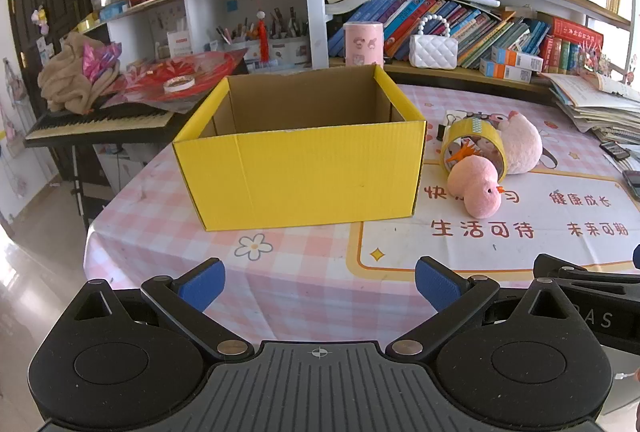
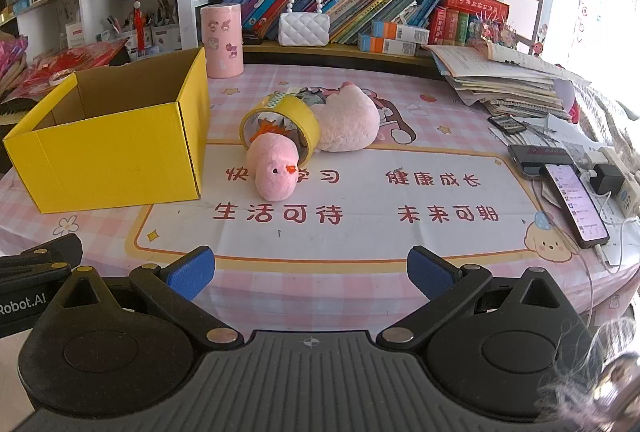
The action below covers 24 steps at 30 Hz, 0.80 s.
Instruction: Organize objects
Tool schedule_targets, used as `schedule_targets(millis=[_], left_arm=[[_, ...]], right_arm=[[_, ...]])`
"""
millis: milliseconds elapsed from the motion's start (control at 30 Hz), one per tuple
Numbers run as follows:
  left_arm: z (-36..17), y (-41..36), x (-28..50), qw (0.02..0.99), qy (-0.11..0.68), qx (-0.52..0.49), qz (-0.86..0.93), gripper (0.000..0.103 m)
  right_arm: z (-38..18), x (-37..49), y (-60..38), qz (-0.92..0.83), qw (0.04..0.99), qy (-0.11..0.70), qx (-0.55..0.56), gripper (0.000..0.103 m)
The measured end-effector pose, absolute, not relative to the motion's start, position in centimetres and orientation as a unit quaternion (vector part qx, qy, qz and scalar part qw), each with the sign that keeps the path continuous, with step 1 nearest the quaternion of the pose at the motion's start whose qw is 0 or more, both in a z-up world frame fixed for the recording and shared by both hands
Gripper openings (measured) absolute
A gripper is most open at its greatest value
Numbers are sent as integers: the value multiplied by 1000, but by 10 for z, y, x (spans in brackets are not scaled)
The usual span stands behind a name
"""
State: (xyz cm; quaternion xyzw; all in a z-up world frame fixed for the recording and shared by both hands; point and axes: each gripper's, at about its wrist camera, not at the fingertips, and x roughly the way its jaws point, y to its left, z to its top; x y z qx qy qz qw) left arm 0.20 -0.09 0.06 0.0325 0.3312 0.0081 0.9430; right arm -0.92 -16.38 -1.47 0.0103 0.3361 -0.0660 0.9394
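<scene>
An open yellow cardboard box [image 1: 300,175] stands on the table; it also shows at the left of the right wrist view [image 2: 116,159], and its visible inside looks empty. To its right lie a small pink plush chick [image 1: 476,185] [image 2: 276,167], a roll of yellow tape [image 1: 474,139] [image 2: 280,119] standing on edge behind it, and a larger pink plush [image 1: 520,143] [image 2: 348,123]. My left gripper [image 1: 320,282] is open and empty, in front of the box. My right gripper [image 2: 310,270] is open and empty, near the table's front edge, short of the toys.
A pink checked tablecloth [image 2: 360,199] covers the table. Two phones [image 2: 572,199] with cables lie at the right, beside stacked books [image 2: 504,83]. A pink canister [image 2: 222,39] and white handbag [image 2: 304,27] stand by the bookshelf. A keyboard [image 1: 100,121] stands left of the table.
</scene>
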Motion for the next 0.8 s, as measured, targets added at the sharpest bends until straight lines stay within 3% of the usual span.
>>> schedule_targets(millis=[800], left_arm=[[-1, -1, 3, 942, 333, 34, 6, 102]], right_arm=[[-17, -8, -163, -67, 939, 338, 12, 103]])
